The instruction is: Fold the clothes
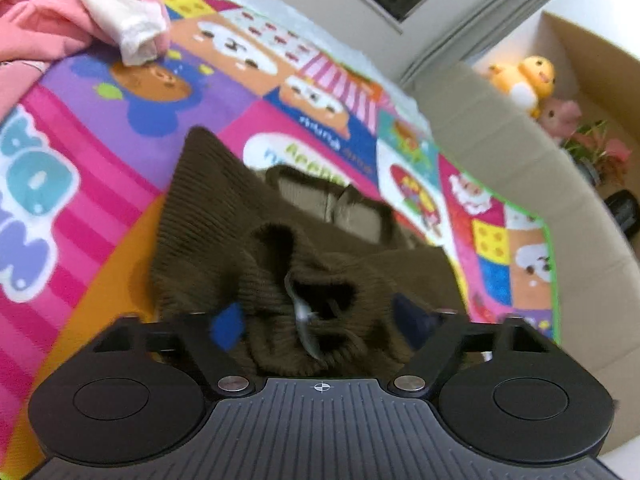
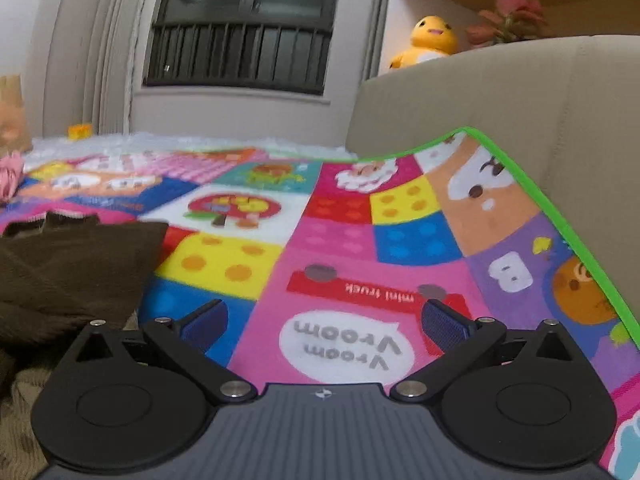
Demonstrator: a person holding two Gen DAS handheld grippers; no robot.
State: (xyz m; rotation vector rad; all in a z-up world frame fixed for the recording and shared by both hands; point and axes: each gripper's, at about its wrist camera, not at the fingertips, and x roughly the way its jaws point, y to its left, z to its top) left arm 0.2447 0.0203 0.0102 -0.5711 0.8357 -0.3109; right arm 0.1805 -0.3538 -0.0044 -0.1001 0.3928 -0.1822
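A dark brown knit sweater [image 1: 224, 220] with a tan lining lies on the colourful cartoon play mat [image 1: 100, 128]. A bunched fold of it sits between the blue pads of my left gripper [image 1: 320, 320], whose jaws stand wide apart around the cloth without pinching it. In the right wrist view the same sweater [image 2: 72, 268] lies at the left edge. My right gripper [image 2: 324, 320] is open and empty, low over the mat [image 2: 340, 240], to the right of the sweater and apart from it.
A pile of pink and cream clothes [image 1: 80, 12] lies at the mat's far left corner. A beige padded headboard [image 2: 500, 100] borders the mat on the right. A yellow plush duck [image 2: 432, 38] and a plant sit on the shelf behind it. A window is beyond.
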